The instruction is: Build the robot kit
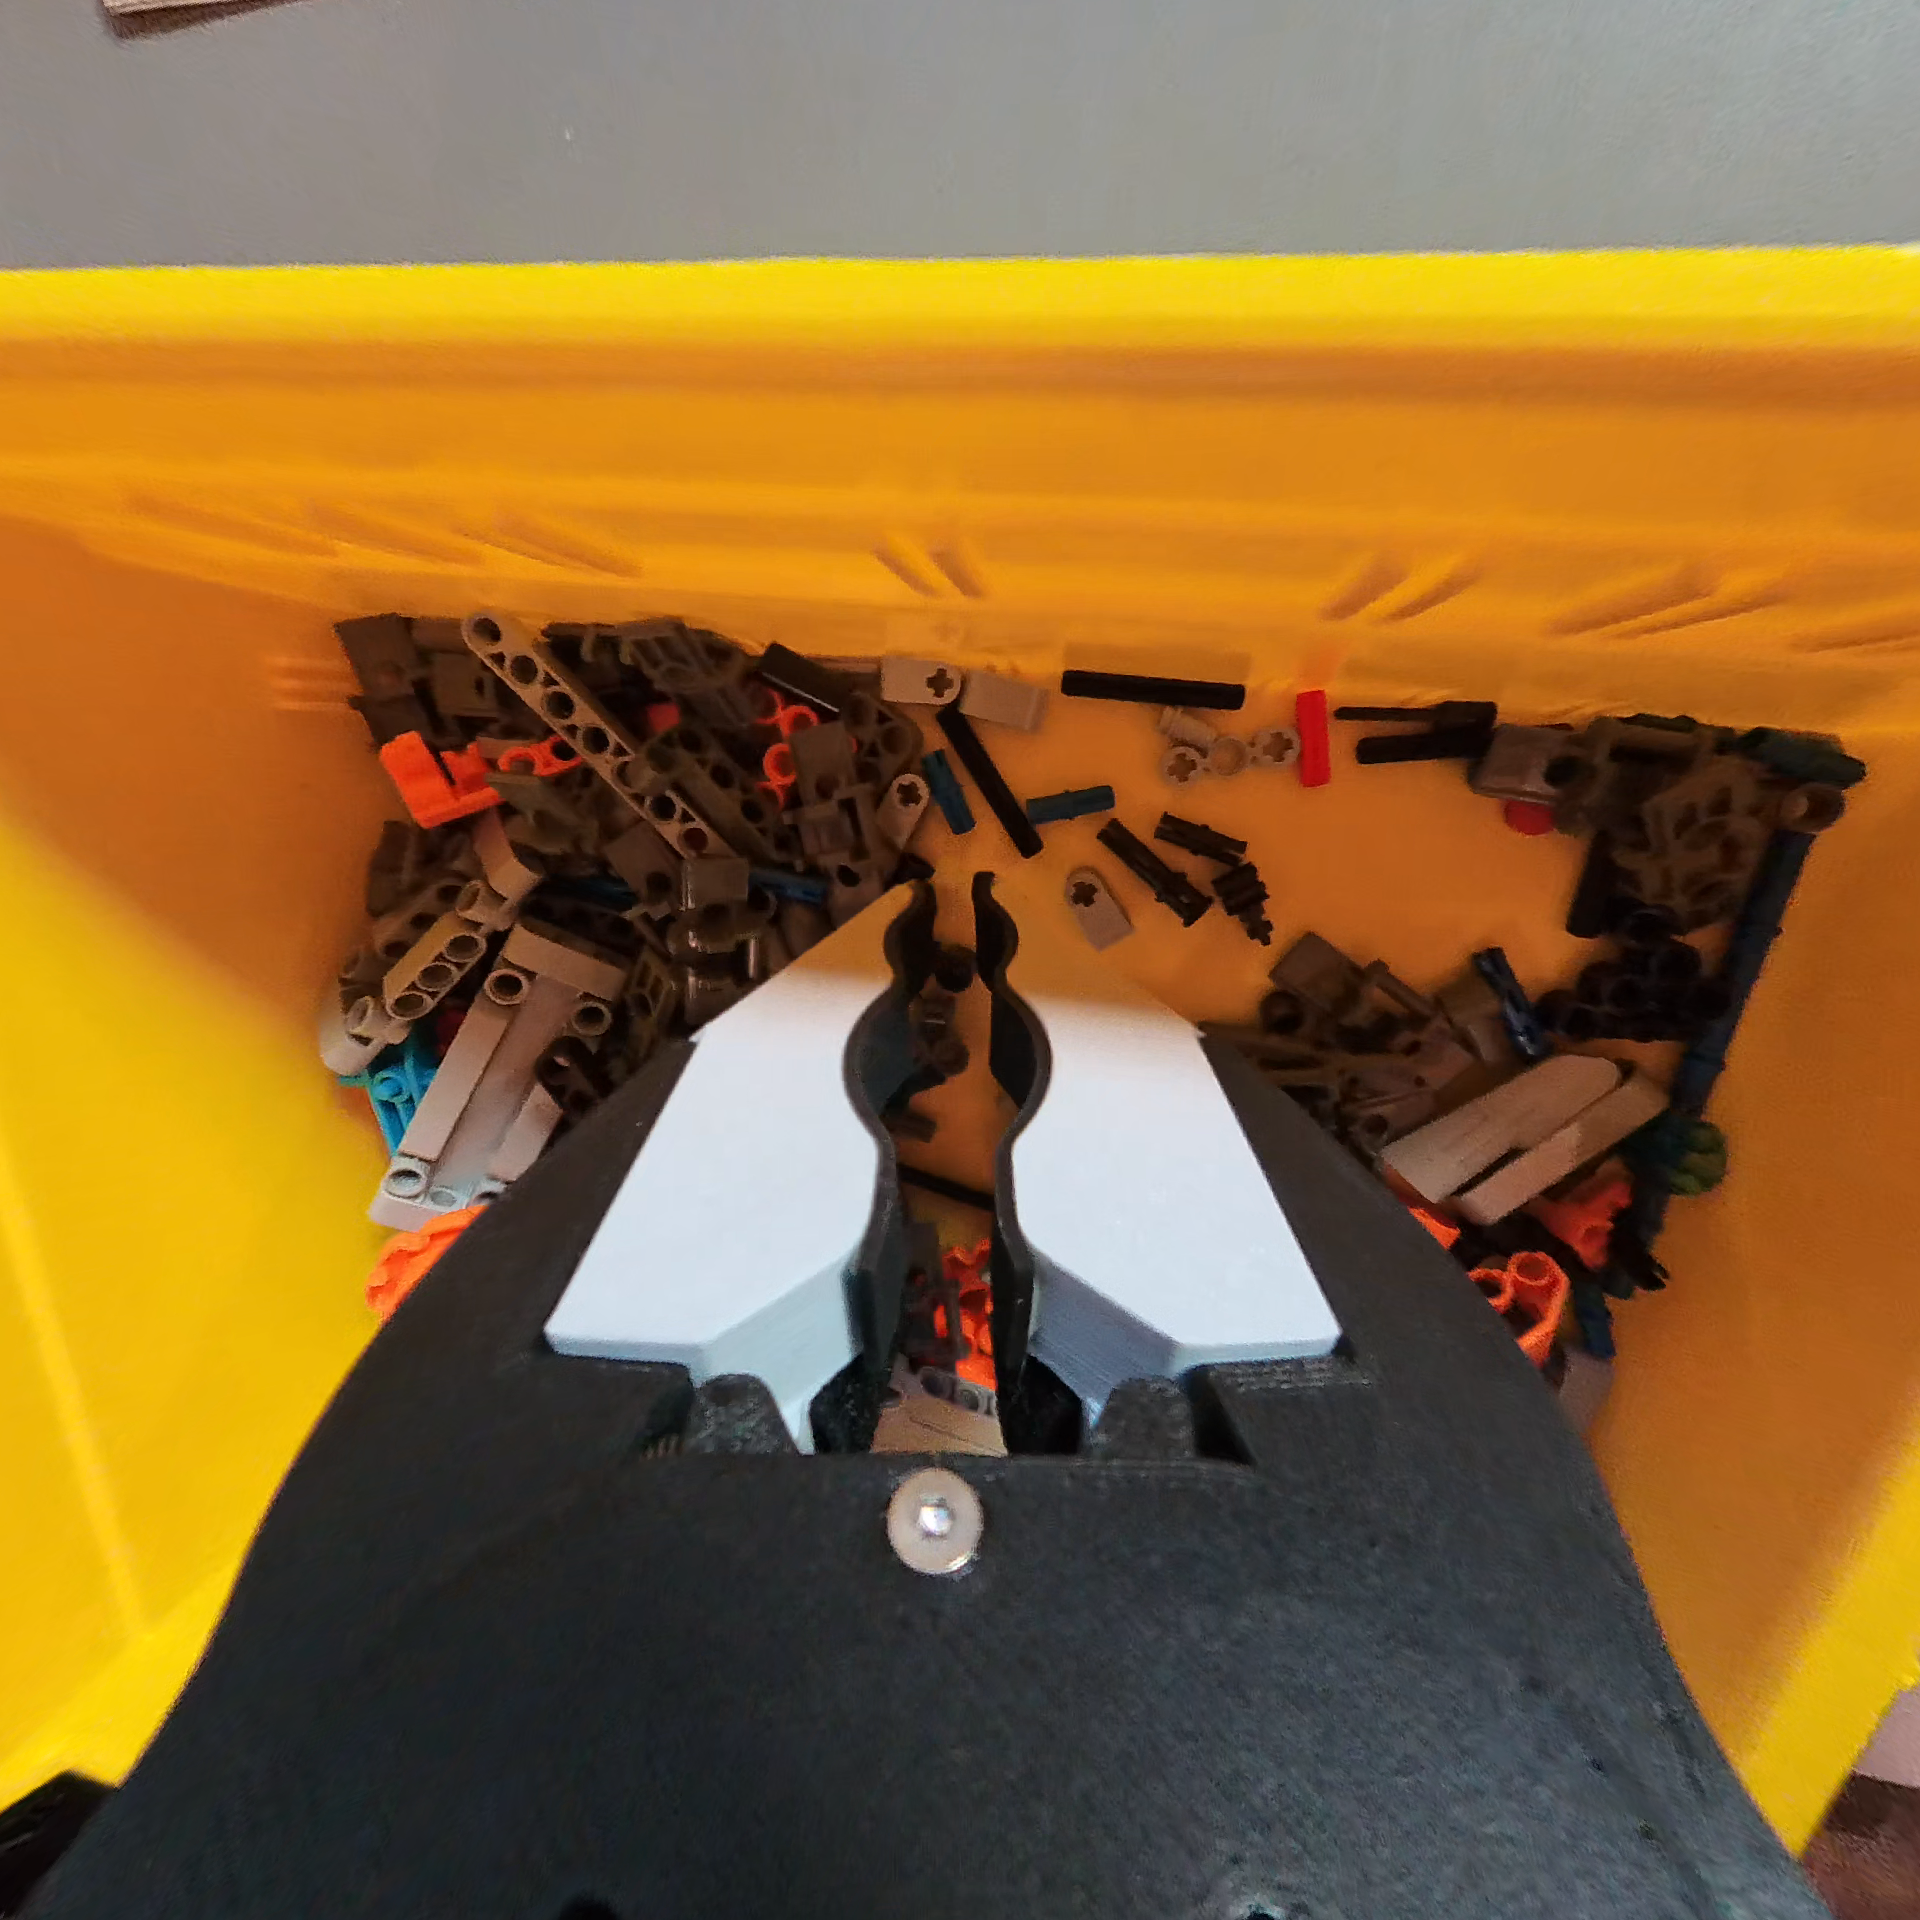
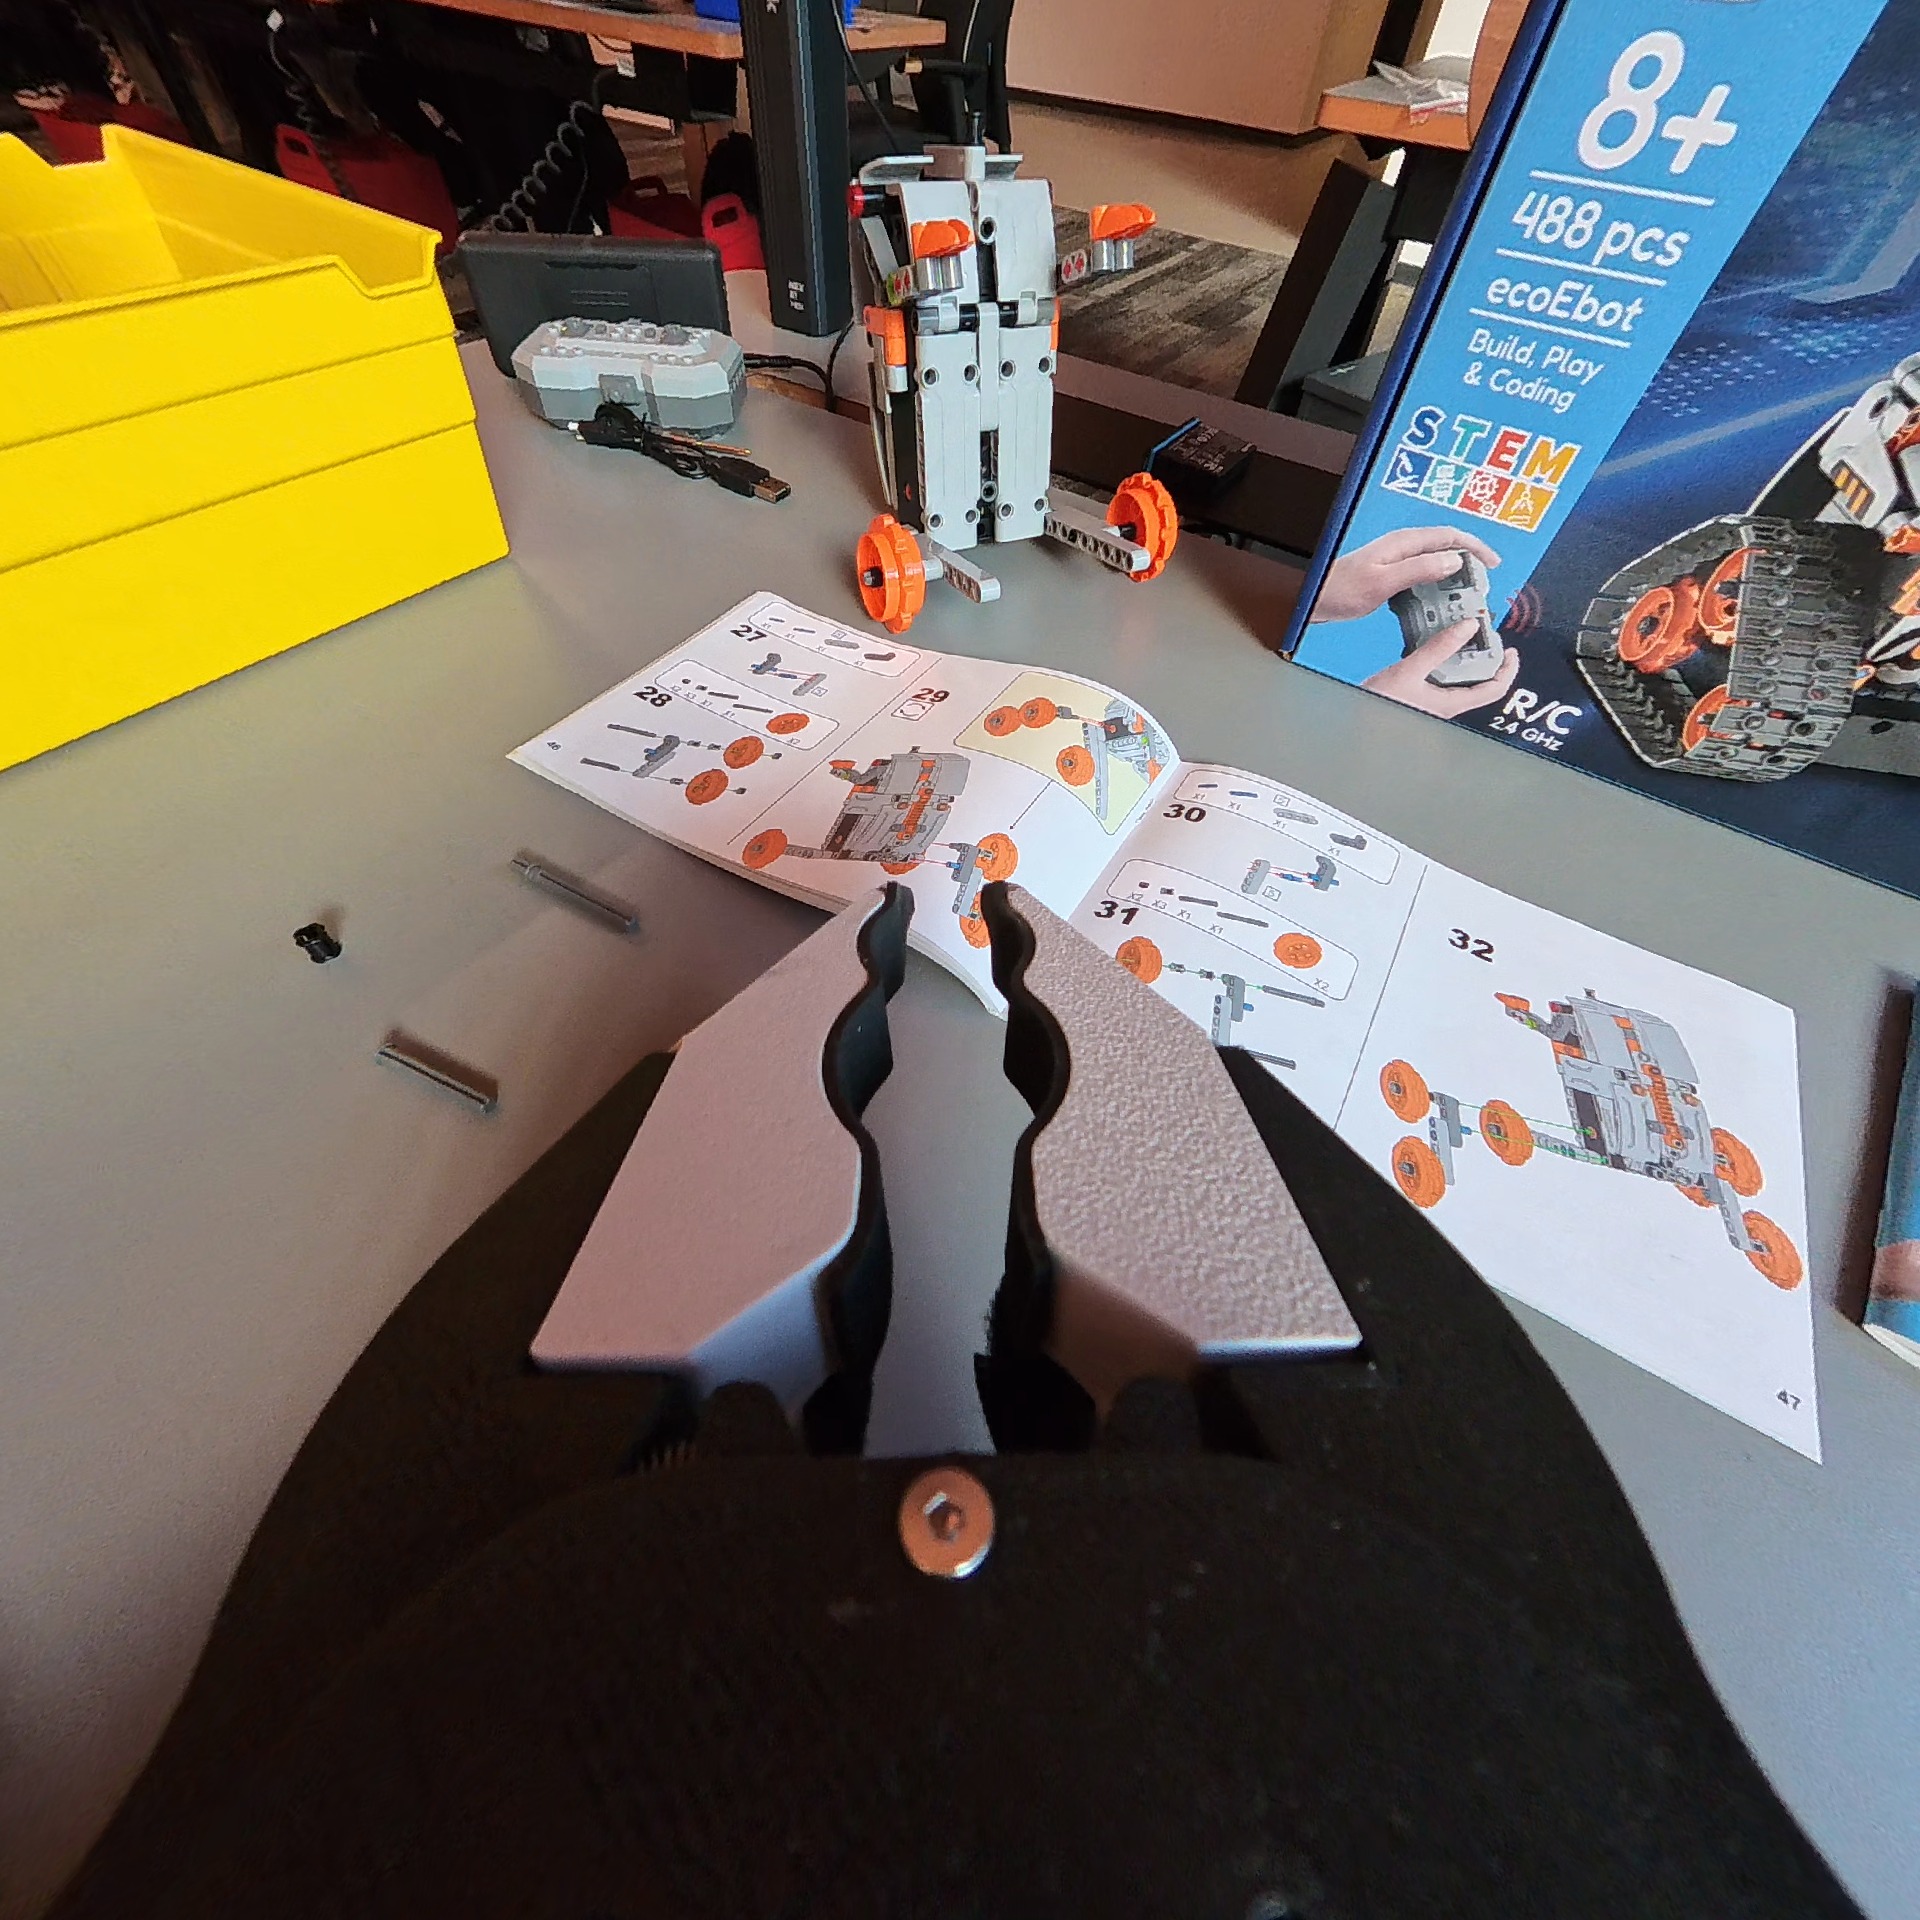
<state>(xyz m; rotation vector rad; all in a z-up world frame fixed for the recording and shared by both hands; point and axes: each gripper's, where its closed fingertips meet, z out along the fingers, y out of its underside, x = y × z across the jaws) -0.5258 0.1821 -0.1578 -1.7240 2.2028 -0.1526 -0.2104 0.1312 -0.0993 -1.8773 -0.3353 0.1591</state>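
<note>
Left wrist view: left gripper [image 1: 954, 902], jaws slightly apart, hovers inside the yellow bin [image 1: 935, 457] over loose building pieces [image 1: 644, 821]. Right gripper [image 2: 943, 906], jaws slightly apart, empty, hangs above the open instruction booklet [image 2: 1455, 1039].

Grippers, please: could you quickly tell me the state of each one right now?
Left gripper: slightly open, empty, inside the yellow bin over loose building pieces.
Right gripper: slightly open, empty, over the instruction booklet.

The bin [image 1: 935, 436] is bright yellow, its loose parts [image 1: 644, 831] mostly grey and black with orange, blue and red bits. The bench [image 2: 208, 1247] is plain grey. The half-built model [image 2: 966, 384] is light grey with orange wheels. The booklet [image 2: 1558, 1195] is white with orange-and-grey diagrams; the box [image 2: 1621, 343] is blue.
</note>
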